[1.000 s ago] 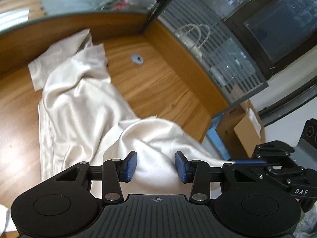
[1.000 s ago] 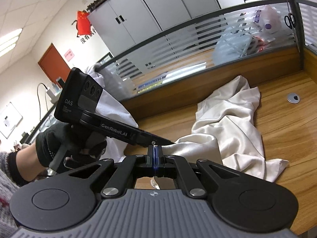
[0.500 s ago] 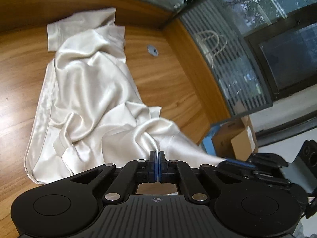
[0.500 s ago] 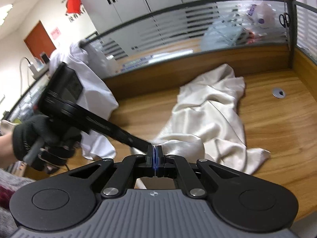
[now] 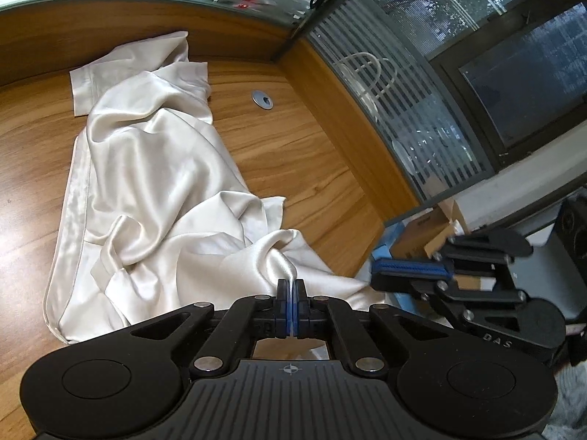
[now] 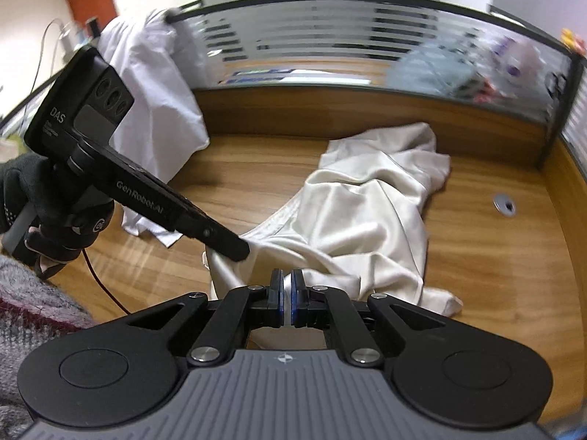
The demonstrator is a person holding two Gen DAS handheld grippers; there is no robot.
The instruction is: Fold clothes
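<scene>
Left gripper point(image 5: 291, 286) is clamped on a pinched ridge of the cream satin garment point(image 5: 154, 183), a thin sliver of fabric visible between the blue pads. Its jaws have just been closing, with the cloth between them.

Right gripper point(image 6: 287, 286) is pressed together on the near edge of the same garment point(image 6: 367, 220); pale fabric shows in the narrow slit between its pads. In the left wrist view the right gripper point(image 5: 378, 273) comes in from the right, its fingers pointing at the cloth's near right corner, which hangs at the desk edge.

The garment lies crumpled on the wooden desk point(image 5: 301, 168), stretched from the near edge toward the back corner. The far end is bunched just short of the wooden back panel point(image 5: 110, 33). One long hemmed edge runs along the left side in the left wrist view. The fabric is heavily creased, with folds rising to each grip point.

A round metal cable grommet point(image 5: 262, 99) sits in the desk to the right of the garment, apart from it.

In the right wrist view the left gripper point(image 6: 242, 251) reaches in from the left, tip touching the cloth just beside the right one's pads. A black-gloved hand point(image 6: 47, 212) holds its handle. Behind it a white garment point(image 6: 154, 102) hangs draped over the frosted glass partition point(image 6: 330, 40), its lower end reaching the desk. A dark red cable point(image 6: 106, 282) trails below the gloved hand. A cardboard box point(image 5: 433, 227) sits beyond the desk's right edge.
</scene>
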